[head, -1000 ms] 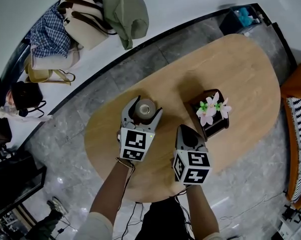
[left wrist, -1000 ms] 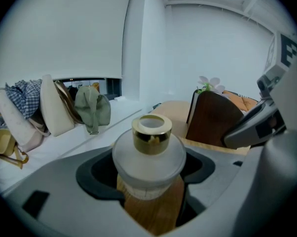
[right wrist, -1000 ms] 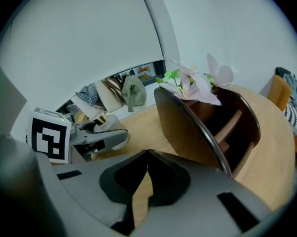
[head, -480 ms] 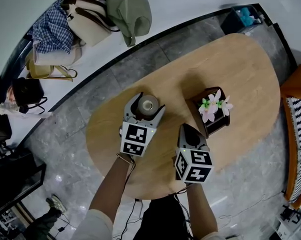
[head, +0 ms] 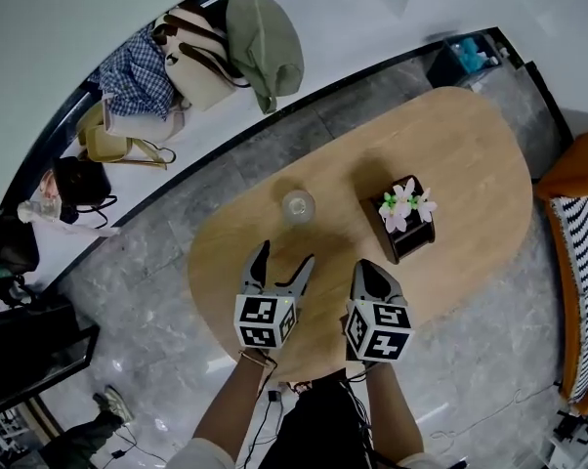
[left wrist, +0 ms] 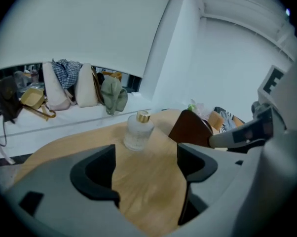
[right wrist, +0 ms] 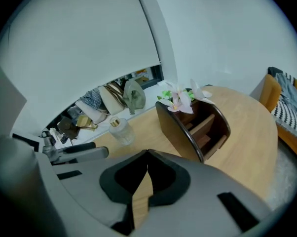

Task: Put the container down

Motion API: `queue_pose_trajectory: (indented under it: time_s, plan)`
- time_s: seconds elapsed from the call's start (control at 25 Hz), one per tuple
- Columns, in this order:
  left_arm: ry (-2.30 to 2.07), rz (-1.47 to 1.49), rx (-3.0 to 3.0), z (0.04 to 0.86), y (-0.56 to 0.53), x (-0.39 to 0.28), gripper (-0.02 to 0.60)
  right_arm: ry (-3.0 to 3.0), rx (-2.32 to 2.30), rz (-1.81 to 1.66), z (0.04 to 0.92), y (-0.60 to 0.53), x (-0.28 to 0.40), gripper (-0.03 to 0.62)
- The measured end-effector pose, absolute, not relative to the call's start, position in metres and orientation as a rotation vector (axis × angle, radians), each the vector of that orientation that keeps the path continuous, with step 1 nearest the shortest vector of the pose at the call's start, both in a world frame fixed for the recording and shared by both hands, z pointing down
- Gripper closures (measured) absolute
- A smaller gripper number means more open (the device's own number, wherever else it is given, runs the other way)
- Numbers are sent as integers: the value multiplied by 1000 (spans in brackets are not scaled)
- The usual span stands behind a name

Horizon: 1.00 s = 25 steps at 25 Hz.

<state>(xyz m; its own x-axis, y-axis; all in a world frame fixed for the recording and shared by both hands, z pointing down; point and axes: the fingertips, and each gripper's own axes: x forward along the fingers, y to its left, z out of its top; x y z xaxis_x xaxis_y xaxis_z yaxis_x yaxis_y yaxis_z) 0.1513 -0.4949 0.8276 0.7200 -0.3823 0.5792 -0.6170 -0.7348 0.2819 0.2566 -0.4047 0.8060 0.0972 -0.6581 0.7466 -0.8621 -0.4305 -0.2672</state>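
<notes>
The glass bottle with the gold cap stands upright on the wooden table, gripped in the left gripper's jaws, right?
Not gripped. The glass bottle stands upright on the wooden table, but clear ahead of the left gripper, whose jaws have just been opening and stand apart with nothing between them. The left gripper view shows it.
</notes>
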Motion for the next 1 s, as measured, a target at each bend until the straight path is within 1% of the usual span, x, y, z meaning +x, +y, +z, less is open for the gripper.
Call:
queue_pose_trajectory:
  time_s: [0.32, 0.72, 0.76, 0.92, 1.0]
  plan:
    - [-796, 561, 2421, 731, -435, 104, 202, -1553, 2147, 1186, 745, -367, 237, 571]
    - [-854, 566, 2475, 611, -392, 60, 212, -1586, 2237, 1150, 640, -299, 213, 571]
    - [-863, 559, 2477, 601, -386, 56, 223, -1593, 2240, 1137, 630, -292, 210, 571]
    - [-857, 504, 2470, 564, -351, 39, 319, -1602, 2247, 1105, 595, -259, 198, 571]
    - [-850, 492, 2482, 550, -333, 30, 339, -1603, 2261, 1096, 580, -243, 194, 571]
